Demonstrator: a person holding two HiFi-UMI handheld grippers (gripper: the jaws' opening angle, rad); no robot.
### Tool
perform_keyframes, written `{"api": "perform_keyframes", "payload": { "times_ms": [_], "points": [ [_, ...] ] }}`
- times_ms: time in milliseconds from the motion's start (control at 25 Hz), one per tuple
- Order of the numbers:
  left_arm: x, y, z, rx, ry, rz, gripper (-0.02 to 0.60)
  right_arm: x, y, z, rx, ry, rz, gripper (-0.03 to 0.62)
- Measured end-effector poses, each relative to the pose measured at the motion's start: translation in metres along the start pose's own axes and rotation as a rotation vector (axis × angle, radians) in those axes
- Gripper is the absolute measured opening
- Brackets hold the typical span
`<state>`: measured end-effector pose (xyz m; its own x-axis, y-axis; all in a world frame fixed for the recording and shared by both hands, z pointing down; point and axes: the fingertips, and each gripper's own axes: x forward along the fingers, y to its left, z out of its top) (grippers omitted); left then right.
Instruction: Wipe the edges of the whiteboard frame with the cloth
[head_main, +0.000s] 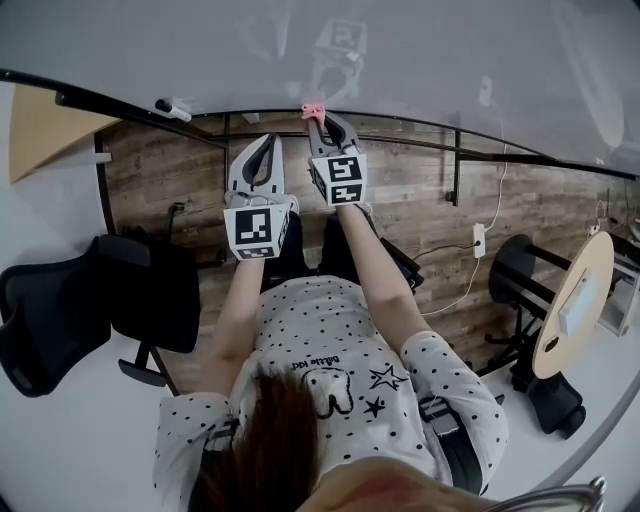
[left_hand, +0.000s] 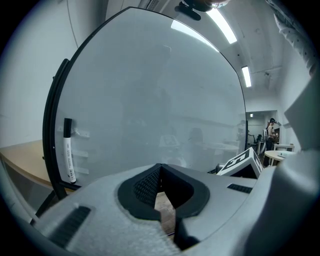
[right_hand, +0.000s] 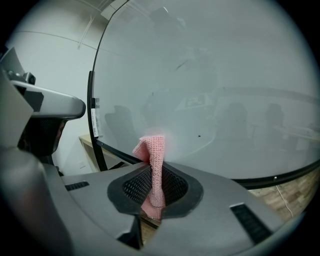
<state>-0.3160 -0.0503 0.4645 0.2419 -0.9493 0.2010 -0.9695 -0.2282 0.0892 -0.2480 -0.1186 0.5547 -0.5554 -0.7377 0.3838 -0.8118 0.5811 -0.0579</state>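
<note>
Head cam looked steeply down from above onto the whiteboard (head_main: 450, 70) at its lower edge. Both gripper cams sat close to the board, facing its surface along the jaws. All three views shared the black frame (head_main: 400, 139).

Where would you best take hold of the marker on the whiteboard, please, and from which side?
Probably its white barrel mid-length, below the black cap. The marker stands upright against the whiteboard, close beside the black frame, so come straight at the board face, jaws closing across the barrel.
</note>
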Motion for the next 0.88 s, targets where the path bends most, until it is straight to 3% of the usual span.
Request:
{"api": "perform_keyframes", "payload": {
  "times_ms": [520, 880],
  "points": [
    [0.019, -0.042, 0.009, -0.007, -0.011, 0.056, 0.015, -0.023, -0.041, -0.005, -0.011, 0.013, 0.032, 0.031],
    [0.032, -0.072, 0.011, 0.005, -0.015, 0.044, 0.015, -0.034, -0.066, -0.011, 0.003, 0.013, 0.024, 0.031]
  ]
}}
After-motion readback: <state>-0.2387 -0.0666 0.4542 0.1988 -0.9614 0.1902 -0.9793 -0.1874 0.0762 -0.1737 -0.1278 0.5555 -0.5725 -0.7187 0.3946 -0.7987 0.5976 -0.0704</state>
